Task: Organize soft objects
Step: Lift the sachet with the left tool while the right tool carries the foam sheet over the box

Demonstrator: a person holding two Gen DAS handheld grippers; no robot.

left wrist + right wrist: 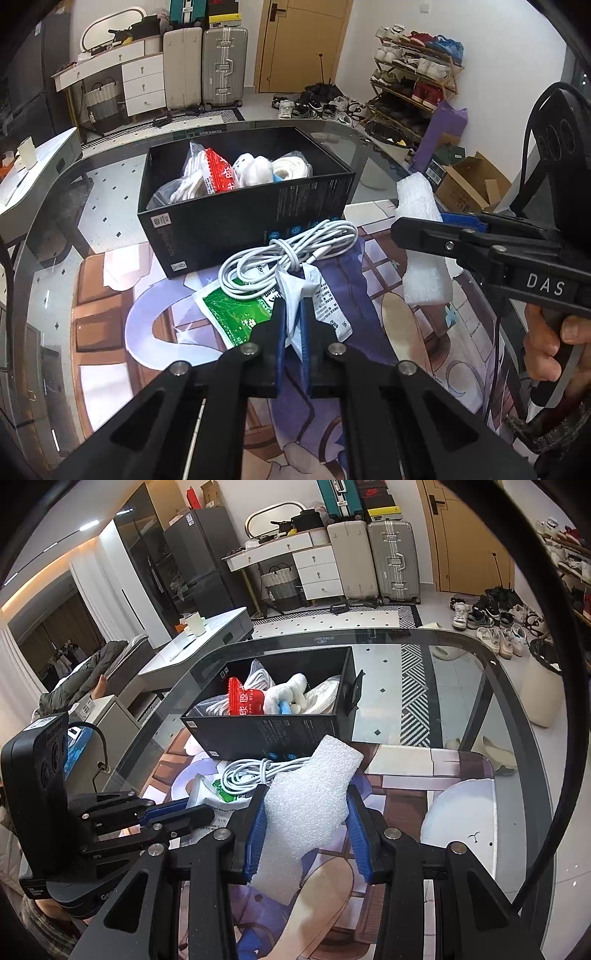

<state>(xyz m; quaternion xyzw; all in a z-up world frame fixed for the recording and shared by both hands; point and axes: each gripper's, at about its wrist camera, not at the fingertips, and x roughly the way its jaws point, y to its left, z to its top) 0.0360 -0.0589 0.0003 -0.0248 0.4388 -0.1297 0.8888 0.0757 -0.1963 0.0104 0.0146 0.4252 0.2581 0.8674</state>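
Note:
My left gripper (293, 306) is shut on the white edge of a green-and-white packet (236, 314) that lies on the printed mat (388, 332). A coiled white cable (288, 258) rests partly on that packet, right in front of an open black box (243, 221). The box holds a red packet (221, 173), a white plush toy (255, 170) and other white soft items. My right gripper (306, 794) is shut on a white foam piece (310, 805), held above the mat near the box (266, 734). The left gripper (199, 810) is seen low at the left.
The mat lies on a glass table (110, 192) with a rounded edge. A white round pad (461, 819) sits on the mat's right side. A person's hand (546, 347) grips the right tool. Suitcases, drawers and a shoe rack stand on the floor beyond.

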